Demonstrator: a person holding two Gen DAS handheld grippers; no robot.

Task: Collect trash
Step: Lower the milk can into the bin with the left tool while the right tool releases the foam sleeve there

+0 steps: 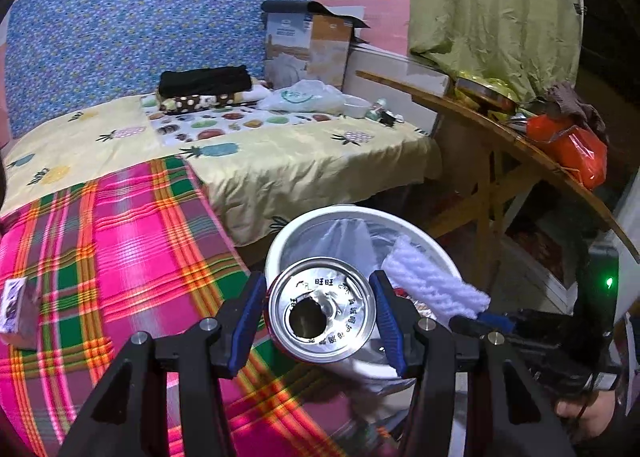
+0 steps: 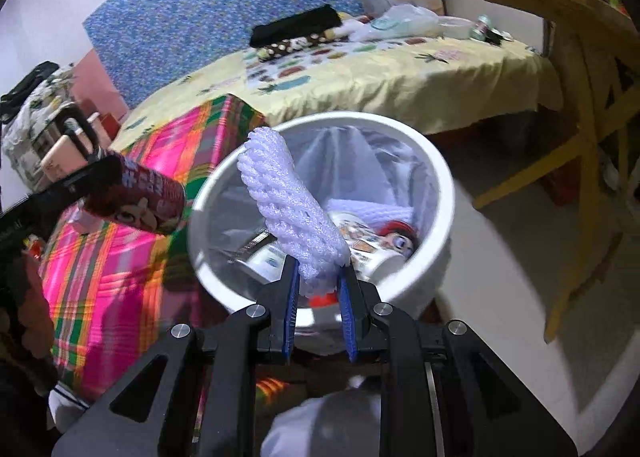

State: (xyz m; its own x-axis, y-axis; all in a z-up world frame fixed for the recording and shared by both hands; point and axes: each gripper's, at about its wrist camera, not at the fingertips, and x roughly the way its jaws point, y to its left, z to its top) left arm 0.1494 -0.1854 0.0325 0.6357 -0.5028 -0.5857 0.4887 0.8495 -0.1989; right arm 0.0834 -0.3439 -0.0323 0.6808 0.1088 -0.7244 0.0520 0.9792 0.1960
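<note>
While my left jaws (image 1: 320, 321) clamp the red drink can (image 1: 322, 313) by its sides, its opened top faces me, with the white bin (image 1: 280, 241) just beyond. My right jaws (image 2: 318, 289) pinch the white foam net (image 2: 288, 209) by its lower end, directly above the bin's open mouth, beside the bed (image 1: 280, 161).

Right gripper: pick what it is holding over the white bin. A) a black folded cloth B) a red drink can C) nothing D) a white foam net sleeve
D: in the right wrist view the right gripper has its blue pads closed on the base of the white foam net sleeve, above the white bin; the red can sits in the left gripper.
</note>
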